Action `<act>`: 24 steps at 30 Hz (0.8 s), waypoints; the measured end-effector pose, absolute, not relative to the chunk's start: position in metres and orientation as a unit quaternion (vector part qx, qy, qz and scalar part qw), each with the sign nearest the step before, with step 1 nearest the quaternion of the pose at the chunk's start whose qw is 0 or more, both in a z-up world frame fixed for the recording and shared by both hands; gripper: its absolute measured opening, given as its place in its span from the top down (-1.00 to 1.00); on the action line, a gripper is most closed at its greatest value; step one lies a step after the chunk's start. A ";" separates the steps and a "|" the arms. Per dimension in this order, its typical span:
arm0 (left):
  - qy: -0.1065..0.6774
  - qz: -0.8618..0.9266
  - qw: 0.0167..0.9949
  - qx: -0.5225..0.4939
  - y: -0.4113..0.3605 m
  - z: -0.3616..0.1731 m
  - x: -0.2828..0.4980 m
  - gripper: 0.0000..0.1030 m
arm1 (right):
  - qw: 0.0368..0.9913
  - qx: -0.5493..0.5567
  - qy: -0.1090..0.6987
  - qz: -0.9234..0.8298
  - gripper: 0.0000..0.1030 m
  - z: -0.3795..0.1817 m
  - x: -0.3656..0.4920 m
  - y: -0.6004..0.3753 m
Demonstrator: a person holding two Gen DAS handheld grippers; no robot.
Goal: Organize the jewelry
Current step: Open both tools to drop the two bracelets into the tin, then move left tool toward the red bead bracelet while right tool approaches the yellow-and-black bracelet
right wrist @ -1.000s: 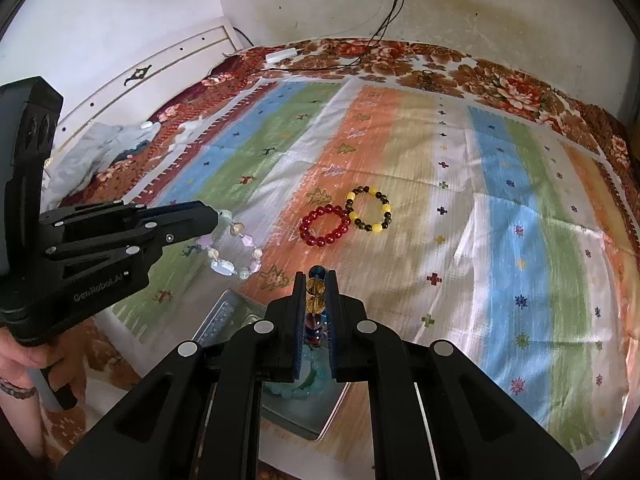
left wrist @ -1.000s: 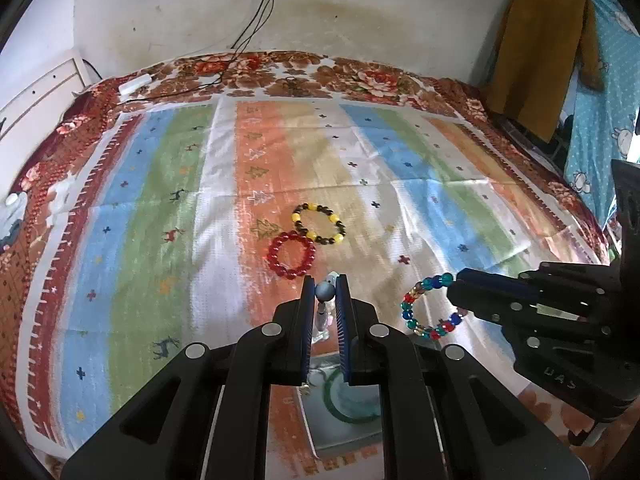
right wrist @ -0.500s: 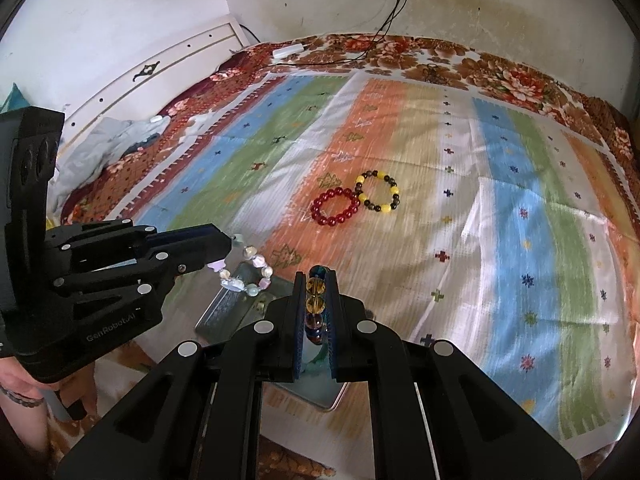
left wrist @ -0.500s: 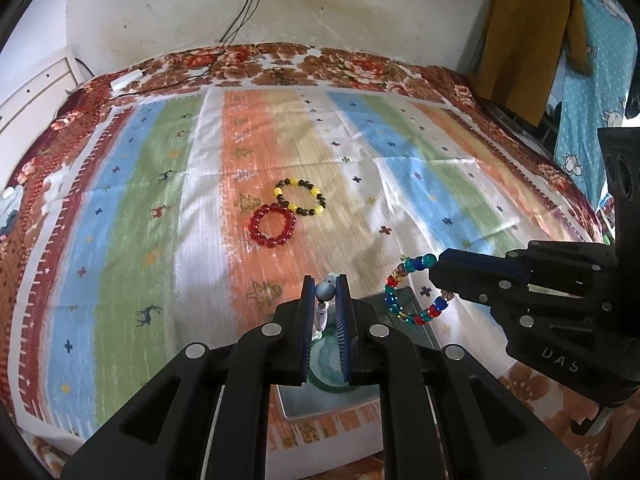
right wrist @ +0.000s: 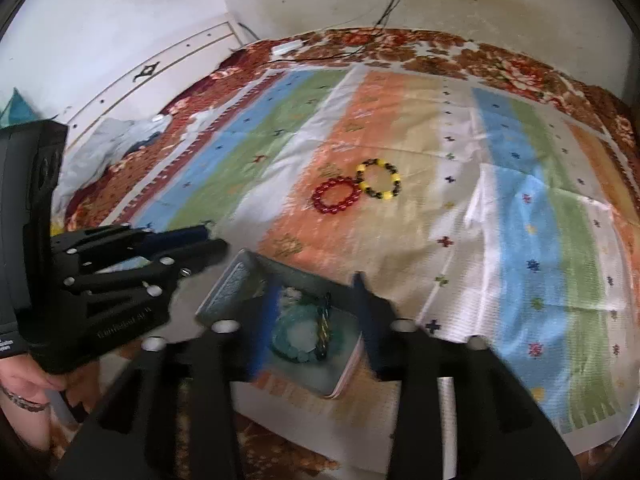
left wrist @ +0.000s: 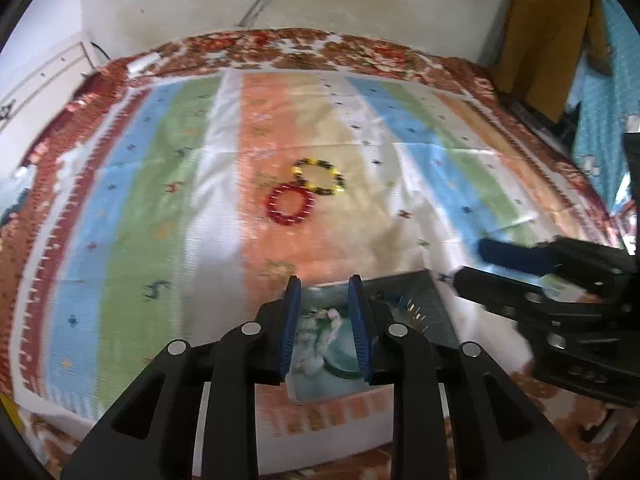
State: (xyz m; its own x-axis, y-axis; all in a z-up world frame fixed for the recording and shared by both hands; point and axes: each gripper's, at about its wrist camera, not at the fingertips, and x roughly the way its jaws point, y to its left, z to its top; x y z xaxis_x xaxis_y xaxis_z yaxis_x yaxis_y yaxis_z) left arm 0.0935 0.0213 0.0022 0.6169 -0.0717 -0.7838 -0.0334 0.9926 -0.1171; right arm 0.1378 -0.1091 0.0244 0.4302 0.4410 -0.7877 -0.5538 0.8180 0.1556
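Open tin (right wrist: 230, 286) holding pale bracelet (left wrist: 320, 326), teal bracelet (right wrist: 298, 334), multicoloured bracelet (right wrist: 324, 326)

Bed (left wrist: 120, 240) fills most of the room, covered by a striped cloth (right wrist: 520, 240) in blue, green, white and orange over a red floral bedspread (right wrist: 500, 60). Stained off-white wall (left wrist: 360, 0) at 12 o'clock; black cables (right wrist: 388, 4) hang down it onto the bed. White panelled headboard (right wrist: 160, 64) at 10 o'clock. Mustard garment (left wrist: 548, 32) and blue dotted fabric (left wrist: 600, 120) hang at 2 o'clock. Daylight, soft.
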 end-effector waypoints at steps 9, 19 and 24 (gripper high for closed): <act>0.430 0.037 0.901 -0.036 0.039 0.004 0.106 0.10 | 0.862 -0.057 0.435 0.253 0.02 0.023 0.154 -0.117; 0.430 0.038 0.901 -0.031 0.042 0.004 0.132 -0.12 | 0.878 -0.066 0.418 0.225 -0.04 0.025 0.184 -0.113; 0.432 0.048 0.900 -0.028 0.046 0.003 0.145 -0.15 | 0.883 -0.048 0.418 0.207 -0.04 0.023 0.205 -0.117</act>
